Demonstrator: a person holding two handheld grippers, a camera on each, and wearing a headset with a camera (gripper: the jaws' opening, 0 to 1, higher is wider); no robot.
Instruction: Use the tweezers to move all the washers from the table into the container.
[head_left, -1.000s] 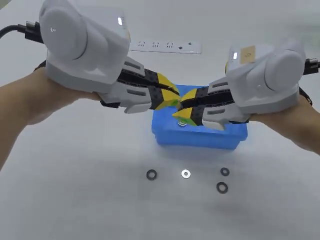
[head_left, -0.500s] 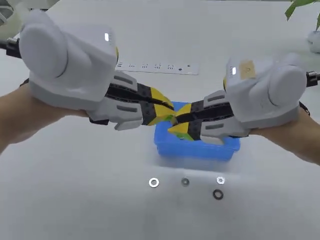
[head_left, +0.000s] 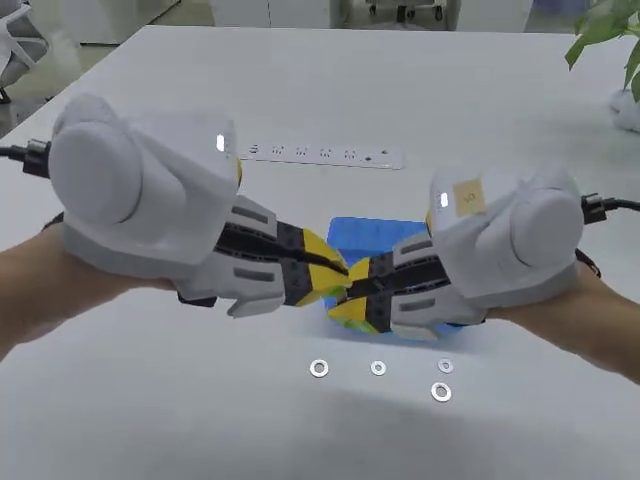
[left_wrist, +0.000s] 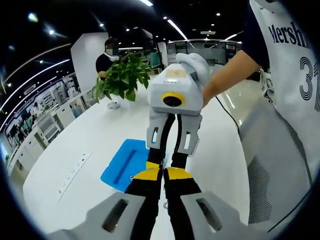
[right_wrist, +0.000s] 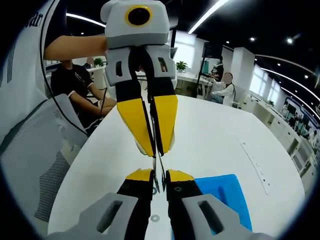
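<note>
Head view: a second ago the left gripper (head_left: 335, 272) and right gripper (head_left: 348, 300) met tip to tip over the inside of the blue container (head_left: 370, 232). Now they meet over its near edge, closer to the same four washers (head_left: 378, 368) on the desk (head_left: 150, 420) just in front of it, so the next pick-up looks due. In the right gripper view both pairs of jaws are pinched nearly together on the thin tweezers (right_wrist: 158, 172), whose tips seem bare. The person's shirt (left_wrist: 285, 60) in the left gripper view reads "Mersh" and "3".
</note>
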